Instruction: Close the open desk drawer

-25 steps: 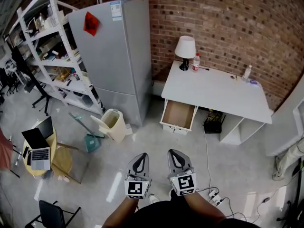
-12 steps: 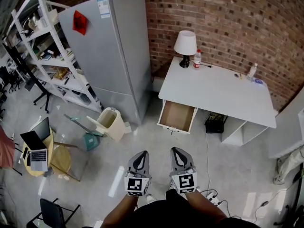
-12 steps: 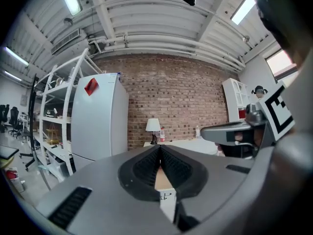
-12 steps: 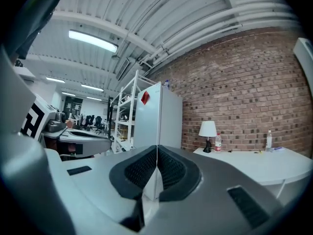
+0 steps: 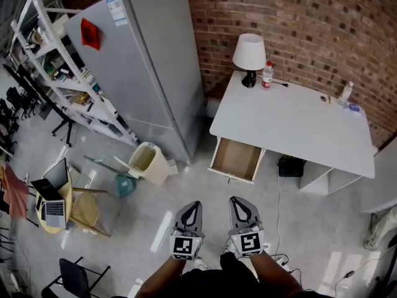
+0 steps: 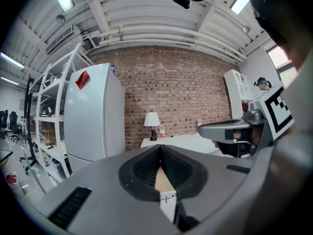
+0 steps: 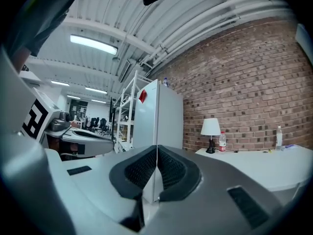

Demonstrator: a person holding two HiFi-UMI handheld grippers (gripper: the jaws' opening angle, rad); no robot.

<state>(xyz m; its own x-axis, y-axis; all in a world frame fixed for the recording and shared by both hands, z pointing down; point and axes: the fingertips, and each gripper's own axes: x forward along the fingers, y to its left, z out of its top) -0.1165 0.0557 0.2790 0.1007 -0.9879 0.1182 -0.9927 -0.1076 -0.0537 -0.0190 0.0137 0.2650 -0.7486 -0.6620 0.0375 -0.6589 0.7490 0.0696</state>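
The drawer [image 5: 236, 159], a shallow box with a brown wooden bottom and a white front, stood pulled out under the left end of the smooth white counter [image 5: 298, 126], beside a rough brick wall [image 5: 298, 17]. A grey refrigerator [image 5: 155, 67] and a beige bin [image 5: 146, 160] stood to the left. The left claw [image 5: 193, 205] and the right claw [image 5: 236, 200] were both pressed together and empty, well apart from the drawer, with only grey floor [image 5: 208, 188] between. The drawer looked nearer than one second before.

light: bright, even, from ceiling tubes [image 7: 93, 44] | shadows: soft | edges: strong fisheye bending, black corners
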